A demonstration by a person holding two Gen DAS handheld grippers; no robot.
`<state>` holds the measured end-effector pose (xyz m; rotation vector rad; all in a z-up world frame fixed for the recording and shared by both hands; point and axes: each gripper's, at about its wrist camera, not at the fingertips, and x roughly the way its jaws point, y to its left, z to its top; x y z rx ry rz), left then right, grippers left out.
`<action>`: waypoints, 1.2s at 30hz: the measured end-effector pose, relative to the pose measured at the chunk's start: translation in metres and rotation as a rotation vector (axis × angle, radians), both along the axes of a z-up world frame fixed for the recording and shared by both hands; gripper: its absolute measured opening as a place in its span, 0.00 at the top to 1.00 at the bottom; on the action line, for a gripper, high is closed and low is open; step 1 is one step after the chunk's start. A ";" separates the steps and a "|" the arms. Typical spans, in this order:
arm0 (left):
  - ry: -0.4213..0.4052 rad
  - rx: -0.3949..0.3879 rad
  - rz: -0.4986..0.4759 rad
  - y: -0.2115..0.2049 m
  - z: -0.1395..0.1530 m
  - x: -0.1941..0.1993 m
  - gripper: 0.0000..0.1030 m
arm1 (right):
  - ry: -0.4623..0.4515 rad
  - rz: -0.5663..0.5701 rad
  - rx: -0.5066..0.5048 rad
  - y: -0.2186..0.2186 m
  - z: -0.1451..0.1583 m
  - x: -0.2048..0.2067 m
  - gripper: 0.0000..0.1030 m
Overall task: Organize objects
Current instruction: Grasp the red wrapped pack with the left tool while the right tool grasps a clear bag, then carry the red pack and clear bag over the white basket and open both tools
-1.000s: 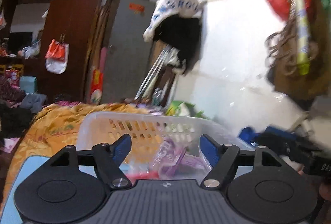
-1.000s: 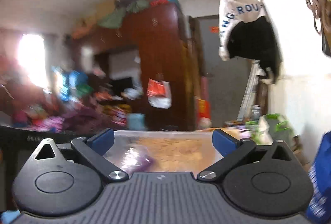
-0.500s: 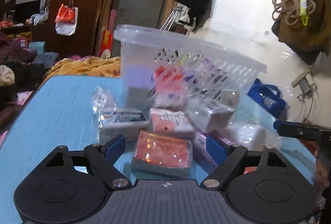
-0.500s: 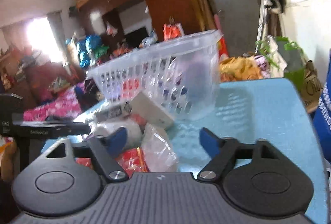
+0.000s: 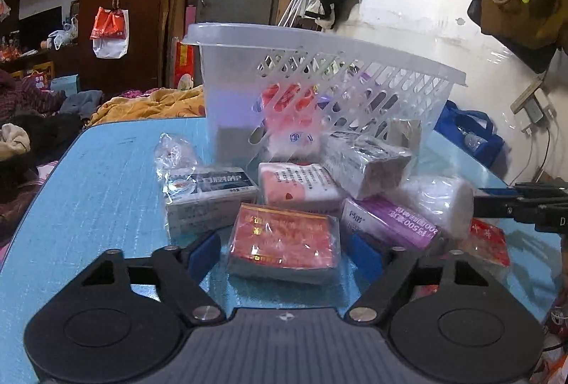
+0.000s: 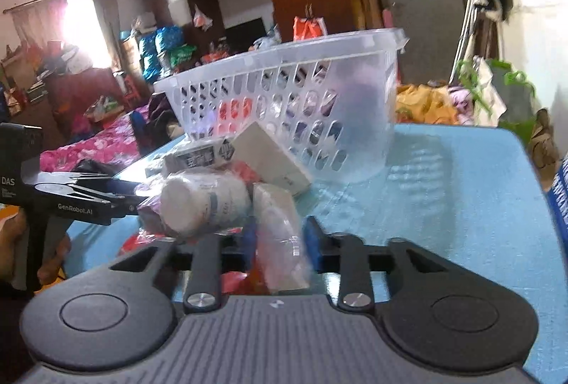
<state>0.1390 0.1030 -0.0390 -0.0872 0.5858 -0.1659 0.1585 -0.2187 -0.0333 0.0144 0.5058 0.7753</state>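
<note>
A clear plastic basket stands on the blue table and holds some packets. Several wrapped boxes are piled in front of it. My left gripper straddles a red packet. Its jaws are closing, and a gap still shows on each side of the packet. In the right wrist view my right gripper is shut on a white packet in clear wrap, beside a white bottle. The basket stands behind them. Each gripper shows at the edge of the other's view.
A grey-white box, a pink-white packet, a purple box and a white roll crowd the red packet. A blue bag sits by the wall on the right. A yellow blanket lies beyond the table's far edge.
Both grippers tipped down from the room toward the pile on the table. The right jaws went from wide to shut on the white packet. The left jaws narrowed slightly around the red packet.
</note>
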 end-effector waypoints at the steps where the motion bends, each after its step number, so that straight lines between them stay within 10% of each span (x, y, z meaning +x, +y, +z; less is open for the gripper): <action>1: 0.000 0.004 -0.002 0.000 0.000 0.000 0.26 | -0.012 -0.007 0.005 0.000 0.001 -0.001 0.71; 36: -0.409 0.041 0.112 -0.009 0.010 -0.045 0.38 | -0.339 -0.224 0.119 -0.009 0.001 -0.044 0.71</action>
